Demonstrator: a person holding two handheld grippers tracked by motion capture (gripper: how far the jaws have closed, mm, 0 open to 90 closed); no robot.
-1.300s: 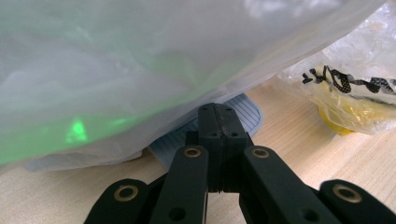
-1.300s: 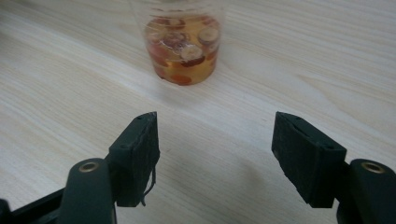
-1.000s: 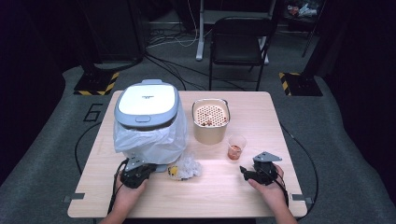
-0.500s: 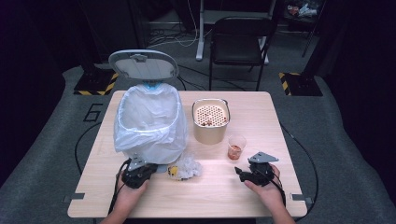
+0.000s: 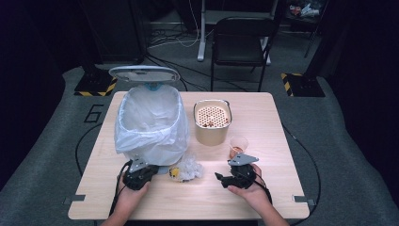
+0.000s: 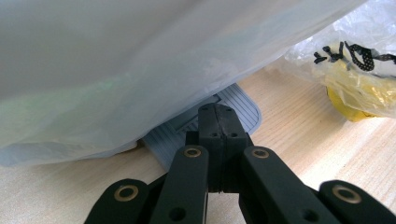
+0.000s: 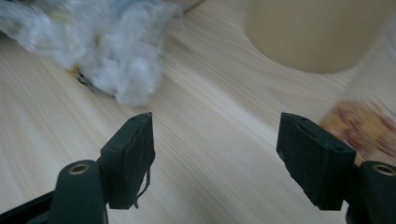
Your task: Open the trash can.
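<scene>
High view: your left gripper (image 5: 141,173) at foot of white-bagged bin with raised grey lid (image 5: 149,123); left gripper view has its jaws pressed together, tips on ribbed grey pedal (image 6: 243,105). Your right gripper (image 5: 225,179), jaws just opening, wide apart, nothing between them, over bare wooden table (image 5: 197,197), aimed at crumpled clear plastic wrapper with yellow scrap (image 5: 187,169) lying just beside bin
</scene>
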